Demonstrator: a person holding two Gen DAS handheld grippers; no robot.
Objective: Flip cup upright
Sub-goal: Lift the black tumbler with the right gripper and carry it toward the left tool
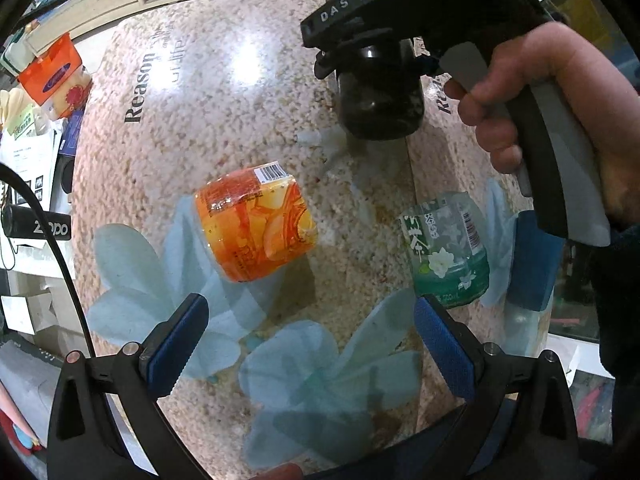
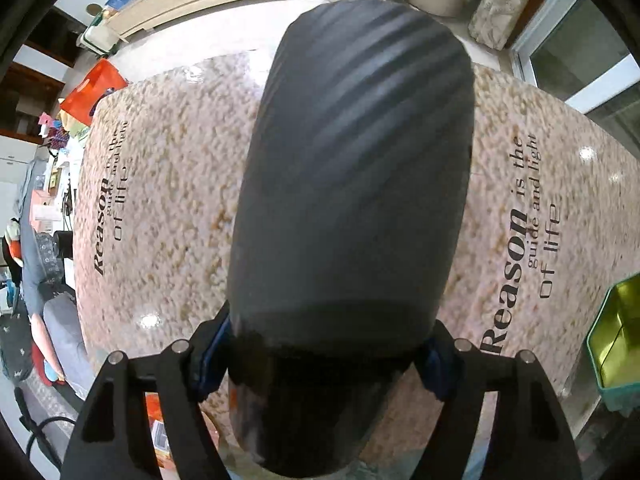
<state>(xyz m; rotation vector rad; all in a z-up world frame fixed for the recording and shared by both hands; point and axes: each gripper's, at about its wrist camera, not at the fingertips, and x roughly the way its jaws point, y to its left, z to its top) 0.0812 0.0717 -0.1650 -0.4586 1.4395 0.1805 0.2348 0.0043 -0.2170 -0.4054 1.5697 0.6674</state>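
Observation:
A dark ribbed cup (image 2: 352,184) fills the right wrist view. My right gripper (image 2: 324,360) is shut on it near one end and holds it above the table. In the left wrist view the same cup (image 1: 380,92) hangs in the right gripper (image 1: 372,56) at the far side, above the table. My left gripper (image 1: 312,344) is open and empty, low over the near part of the table. An orange cut-bottle cup (image 1: 256,224) lies on its side ahead of it. A green cut-bottle cup (image 1: 448,248) stands to the right.
The speckled tablecloth (image 1: 224,112) has blue flowers and printed text. A green tin (image 2: 616,340) sits at the table's right edge. An orange box (image 1: 56,76), papers and a black Zippo box (image 1: 40,228) lie off the left side. Shelves stand behind.

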